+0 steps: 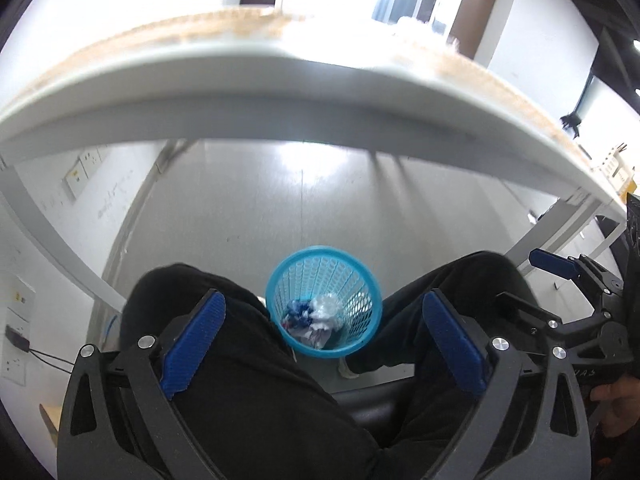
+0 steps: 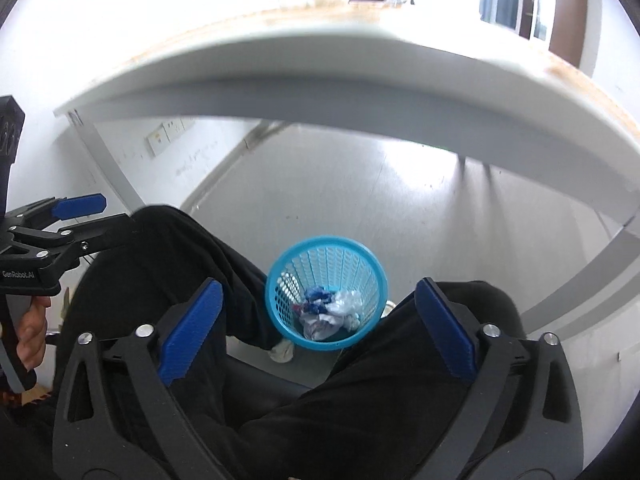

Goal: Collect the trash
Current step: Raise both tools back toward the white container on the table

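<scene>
A blue mesh waste basket (image 1: 324,300) (image 2: 326,292) stands on the floor between a seated person's knees. Crumpled trash (image 1: 316,318) (image 2: 328,312), white and blue-patterned, lies inside it. My left gripper (image 1: 324,340) hangs well above the basket, open wide, with nothing between its blue pads. My right gripper (image 2: 320,328) is likewise high over the basket, open and empty. The right gripper (image 1: 560,276) also shows at the right edge of the left wrist view, and the left gripper (image 2: 76,216) shows at the left edge of the right wrist view.
A white table edge (image 1: 280,80) (image 2: 340,60) arches across above the basket, its brown top blurred. The person's legs in black trousers (image 1: 240,360) (image 2: 180,260) flank the basket. Grey table legs (image 1: 40,232) and wall sockets (image 1: 78,172) stand at the left.
</scene>
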The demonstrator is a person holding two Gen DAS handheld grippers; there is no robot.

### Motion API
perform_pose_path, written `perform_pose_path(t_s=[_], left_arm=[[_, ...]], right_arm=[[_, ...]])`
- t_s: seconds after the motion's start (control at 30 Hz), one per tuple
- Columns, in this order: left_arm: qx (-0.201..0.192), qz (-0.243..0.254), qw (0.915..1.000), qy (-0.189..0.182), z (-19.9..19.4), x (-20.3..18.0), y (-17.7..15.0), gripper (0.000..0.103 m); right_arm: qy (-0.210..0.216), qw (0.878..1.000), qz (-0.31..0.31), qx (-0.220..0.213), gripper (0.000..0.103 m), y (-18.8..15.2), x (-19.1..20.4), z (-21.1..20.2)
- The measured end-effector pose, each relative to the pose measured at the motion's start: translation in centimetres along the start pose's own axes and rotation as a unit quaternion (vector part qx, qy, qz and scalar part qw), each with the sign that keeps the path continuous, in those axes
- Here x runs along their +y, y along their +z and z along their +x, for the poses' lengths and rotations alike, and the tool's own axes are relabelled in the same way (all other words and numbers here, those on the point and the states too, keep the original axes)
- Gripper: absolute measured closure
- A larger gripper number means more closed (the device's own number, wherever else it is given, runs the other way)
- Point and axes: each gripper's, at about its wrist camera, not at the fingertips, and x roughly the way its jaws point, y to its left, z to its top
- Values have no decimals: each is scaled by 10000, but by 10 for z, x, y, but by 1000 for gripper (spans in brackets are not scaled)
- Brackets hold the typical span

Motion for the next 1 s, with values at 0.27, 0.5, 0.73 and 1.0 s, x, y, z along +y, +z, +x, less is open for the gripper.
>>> perform_pose_path(t_s=[0.27,0.5,0.73,1.0], left_arm=[[-599,150,9980,-168,-40,-8,16,6],[-791,181,9966,-113,-38,-6,55,6],[-1220,317,9919,-165,-46,-11,107,6],[-1445,277,9889,-205,-40,-12,162,6]], right_arm=[[5,9976,50,-686,9,22,-1,-51],[-37,9931,122,-1162,9,56,-9,-74],[-88,9897,297,-1397,9,101,-33,-77],[-274,9868,568,-1495,9,151,-71,-58]])
